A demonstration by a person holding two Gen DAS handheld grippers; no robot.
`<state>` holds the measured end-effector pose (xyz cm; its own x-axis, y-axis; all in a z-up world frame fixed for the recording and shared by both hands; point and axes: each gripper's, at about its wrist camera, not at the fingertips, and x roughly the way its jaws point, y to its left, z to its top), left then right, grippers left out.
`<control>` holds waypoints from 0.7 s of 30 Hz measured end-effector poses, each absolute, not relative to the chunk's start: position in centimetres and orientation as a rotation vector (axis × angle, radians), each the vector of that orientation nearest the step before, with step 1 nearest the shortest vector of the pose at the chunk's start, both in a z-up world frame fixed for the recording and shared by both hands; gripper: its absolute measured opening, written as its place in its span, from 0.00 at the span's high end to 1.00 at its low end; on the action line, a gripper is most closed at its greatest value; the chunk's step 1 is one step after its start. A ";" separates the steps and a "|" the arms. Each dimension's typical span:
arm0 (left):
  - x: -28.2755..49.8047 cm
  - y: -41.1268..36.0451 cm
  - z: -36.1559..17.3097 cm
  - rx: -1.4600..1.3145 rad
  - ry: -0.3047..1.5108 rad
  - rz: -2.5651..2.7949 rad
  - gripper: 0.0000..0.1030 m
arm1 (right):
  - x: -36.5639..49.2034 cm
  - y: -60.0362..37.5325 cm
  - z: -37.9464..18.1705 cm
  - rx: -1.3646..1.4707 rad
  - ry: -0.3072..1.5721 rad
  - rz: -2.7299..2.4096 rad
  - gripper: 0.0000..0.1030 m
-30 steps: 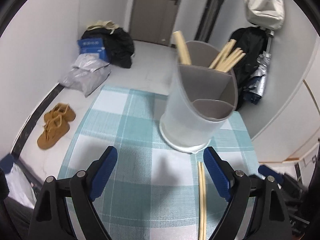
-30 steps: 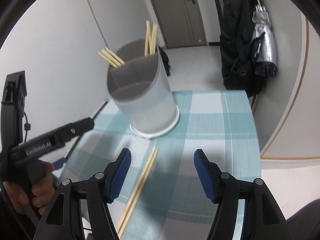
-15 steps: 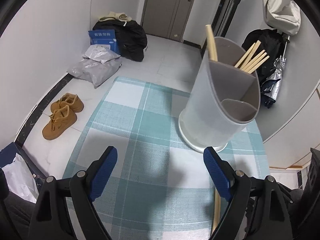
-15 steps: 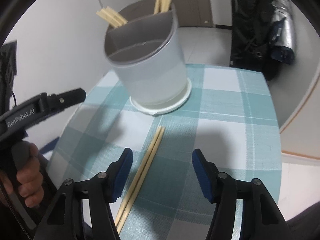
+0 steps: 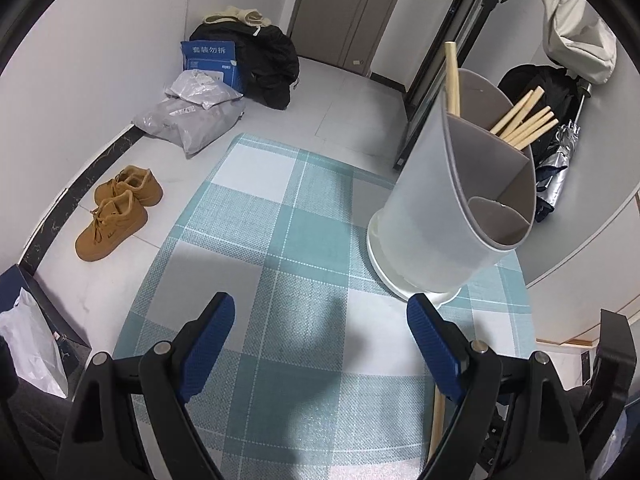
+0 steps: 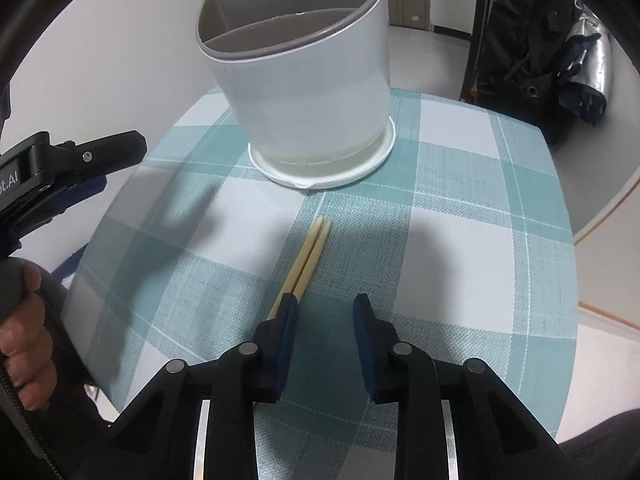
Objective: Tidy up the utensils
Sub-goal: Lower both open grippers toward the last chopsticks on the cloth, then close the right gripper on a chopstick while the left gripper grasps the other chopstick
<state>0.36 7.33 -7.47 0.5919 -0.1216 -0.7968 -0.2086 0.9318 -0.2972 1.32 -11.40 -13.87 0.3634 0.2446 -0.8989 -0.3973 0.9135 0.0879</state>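
A white utensil holder (image 6: 308,80) with grey dividers stands on the checked tablecloth (image 6: 460,240); several chopsticks (image 5: 524,124) stand in its compartments. A pair of chopsticks (image 6: 306,258) lies on the cloth in front of it. My right gripper (image 6: 325,312) is open, jaws partly closed in, low over the near end of the pair, which passes by the left finger (image 6: 286,320). My left gripper (image 5: 320,328) is wide open and empty, left of the holder (image 5: 452,208). The pair's end (image 5: 438,420) shows beside its right finger.
The left gripper's body (image 6: 60,172) and the hand holding it sit at the table's left edge. On the floor beyond are brown shoes (image 5: 118,210), grey parcels (image 5: 192,120) and black bags (image 5: 260,64). The round table edge (image 6: 568,208) falls off to the right.
My right gripper has come down and forward onto the lying chopsticks and its jaws have narrowed. My left gripper has swung left, away from the holder.
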 end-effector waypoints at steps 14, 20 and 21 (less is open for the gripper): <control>0.5 9.3 -7.9 -0.487 0.965 0.071 0.18 | 2.3 -8.1 -13.9 -0.301 1.134 0.378 0.82; 0.4 9.8 -7.9 -0.499 0.963 0.101 0.18 | 2.7 -7.6 -14.0 -0.316 1.131 0.422 0.95; 0.4 9.9 -7.9 -0.502 0.962 0.105 0.18 | 2.7 -7.6 -14.0 -0.308 1.131 0.438 0.95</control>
<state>0.39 9.92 -7.94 0.5765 -0.1330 -0.8062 -0.3036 0.8812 -0.3624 2.68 -7.61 -14.01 0.3552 0.1797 -0.9174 -0.4851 0.8743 -0.0165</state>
